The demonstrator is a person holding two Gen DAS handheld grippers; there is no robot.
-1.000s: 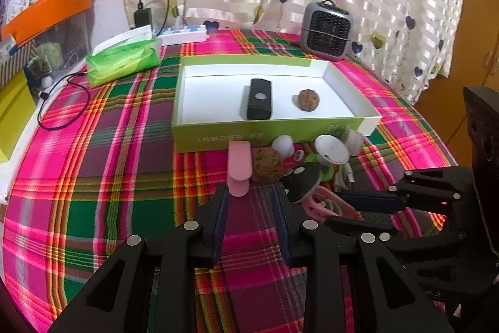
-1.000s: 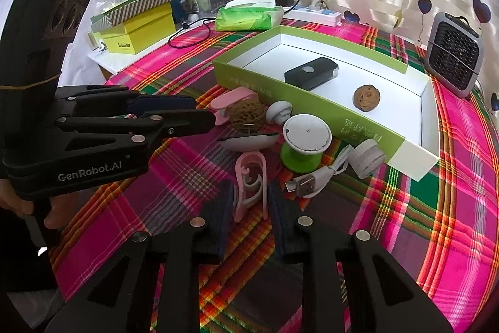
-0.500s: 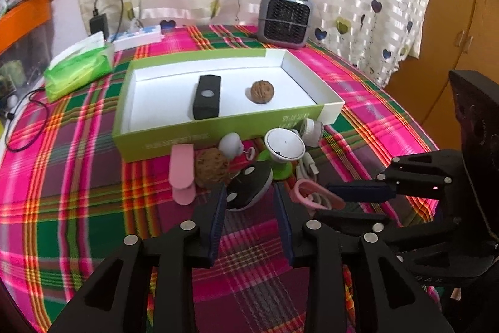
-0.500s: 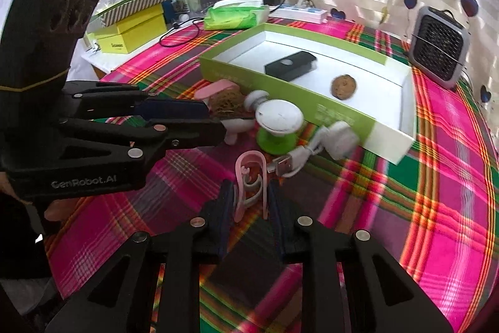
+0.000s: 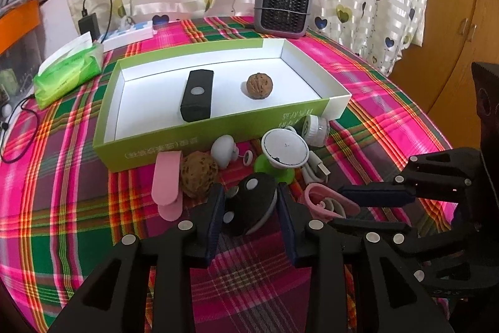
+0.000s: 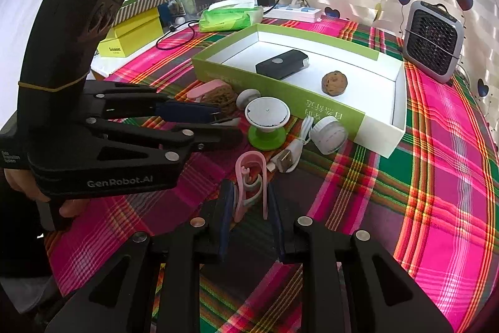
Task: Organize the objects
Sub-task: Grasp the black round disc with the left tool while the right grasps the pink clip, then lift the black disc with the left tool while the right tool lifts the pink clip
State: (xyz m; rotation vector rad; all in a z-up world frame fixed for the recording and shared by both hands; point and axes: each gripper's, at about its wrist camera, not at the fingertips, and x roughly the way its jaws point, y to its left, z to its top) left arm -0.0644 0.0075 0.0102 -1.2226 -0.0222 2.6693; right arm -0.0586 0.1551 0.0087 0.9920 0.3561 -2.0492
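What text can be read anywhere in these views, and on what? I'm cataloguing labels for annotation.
"GenRobot.AI": white lettering on the side of the left tongs, seen from the right wrist view.
Small white lettering at the left tongs' rear edge: too small to read.
Characters on the green box front wall: upside down, blurred, unreadable.
Dark print on the yellow box: too small to read.

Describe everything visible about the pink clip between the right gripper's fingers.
The pink clip is a glossy, plastic-looking U-shaped loop with two long arms and a curved inner spring piece, closed bend pointing away from the camera. It lies low over the plaid tablecloth, between the right gripper's blue pads, which flank its arms closely; actual contact cannot be confirmed. A white USB cable lies just beyond it, apparently not touching.
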